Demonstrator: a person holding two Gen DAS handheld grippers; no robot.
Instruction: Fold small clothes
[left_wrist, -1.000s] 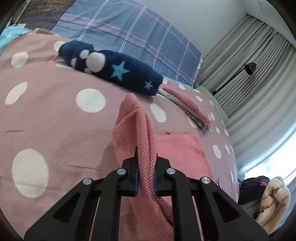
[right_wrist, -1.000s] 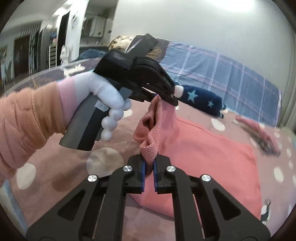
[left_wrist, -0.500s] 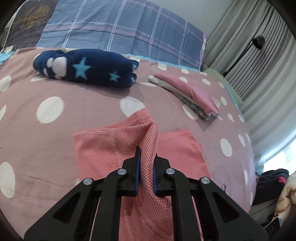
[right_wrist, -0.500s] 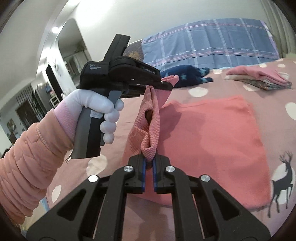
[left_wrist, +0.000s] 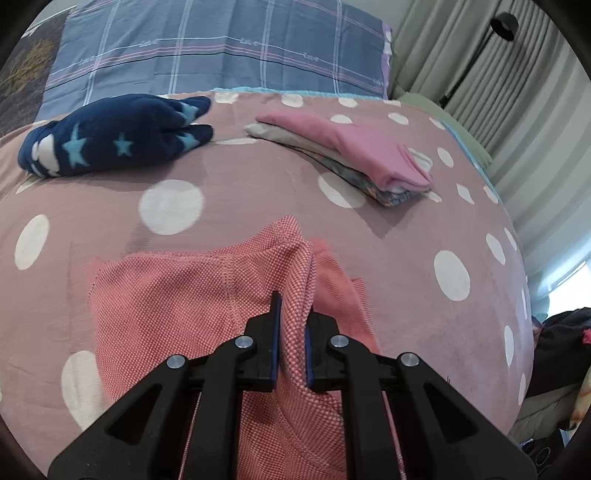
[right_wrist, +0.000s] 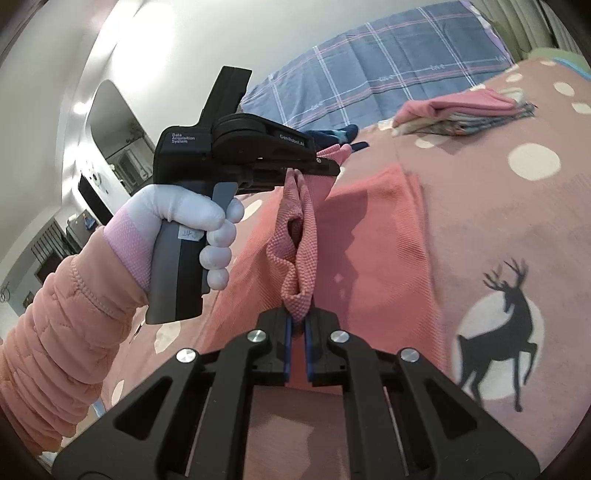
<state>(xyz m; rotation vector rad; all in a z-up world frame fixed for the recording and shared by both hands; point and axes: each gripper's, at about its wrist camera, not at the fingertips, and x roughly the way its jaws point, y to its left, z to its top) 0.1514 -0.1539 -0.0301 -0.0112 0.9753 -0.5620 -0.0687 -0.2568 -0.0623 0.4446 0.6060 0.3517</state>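
Left gripper (left_wrist: 291, 332) pinches a raised fold of the coral knit garment (left_wrist: 177, 302), which lies on the polka-dot bedspread (left_wrist: 229, 166). Behind it, from left to right, lie a navy star-print bundle (left_wrist: 110, 133) and a stack of folded clothes (left_wrist: 354, 155). Right gripper (right_wrist: 297, 332) clamps another bunched edge of the same garment, lifted off the bed.

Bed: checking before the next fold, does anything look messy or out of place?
Mostly tidy. The folded stack is neat; only the navy star garment lies loosely rolled, not folded. The coral cloth is bunched where both grippers, left and right, pinch it.
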